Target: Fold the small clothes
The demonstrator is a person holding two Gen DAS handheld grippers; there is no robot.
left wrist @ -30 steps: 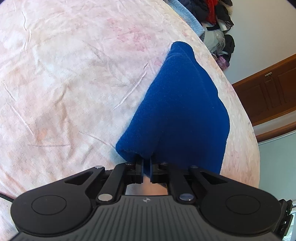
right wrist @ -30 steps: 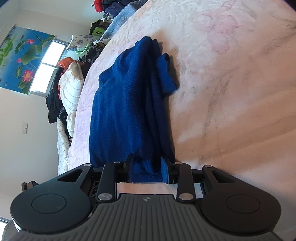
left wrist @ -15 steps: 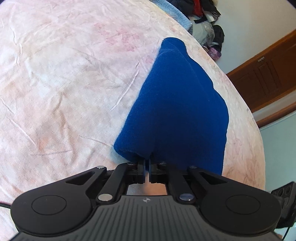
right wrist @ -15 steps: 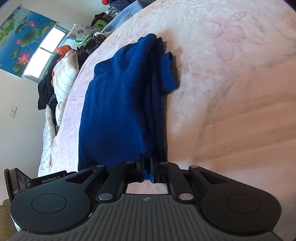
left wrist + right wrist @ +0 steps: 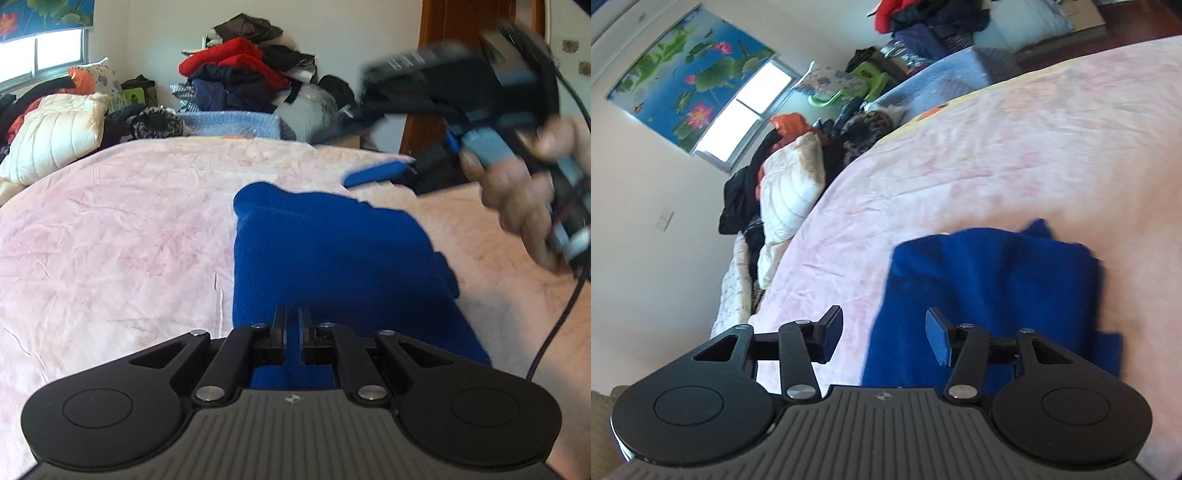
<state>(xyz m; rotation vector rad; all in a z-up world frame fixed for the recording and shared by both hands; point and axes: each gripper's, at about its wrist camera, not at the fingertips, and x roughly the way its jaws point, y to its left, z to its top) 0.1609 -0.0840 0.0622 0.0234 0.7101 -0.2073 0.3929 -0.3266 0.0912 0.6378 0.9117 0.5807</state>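
Note:
A dark blue garment (image 5: 332, 258) lies folded into a narrow stack on the pink bed sheet (image 5: 110, 240). My left gripper (image 5: 293, 325) is shut on the garment's near edge, with blue cloth pinched between the fingers and bunched behind them. My right gripper (image 5: 882, 328) hovers above the garment (image 5: 990, 288); its jaws are opening and nothing is between them. In the left wrist view it shows blurred at the upper right, held by a hand (image 5: 517, 192), with one blue pad (image 5: 373, 175) above the garment's far edge.
Heaps of clothes (image 5: 240, 74) and a white quilted piece (image 5: 55, 136) line the far side of the bed, with a light blue blanket (image 5: 229, 123) in front. A wooden door (image 5: 443, 55) stands at the back right. A black cable (image 5: 554, 332) hangs at the right.
My right gripper let go of the blue garment, opened and drew up and away. My left gripper rolled and rose a little, still gripping the garment's edge.

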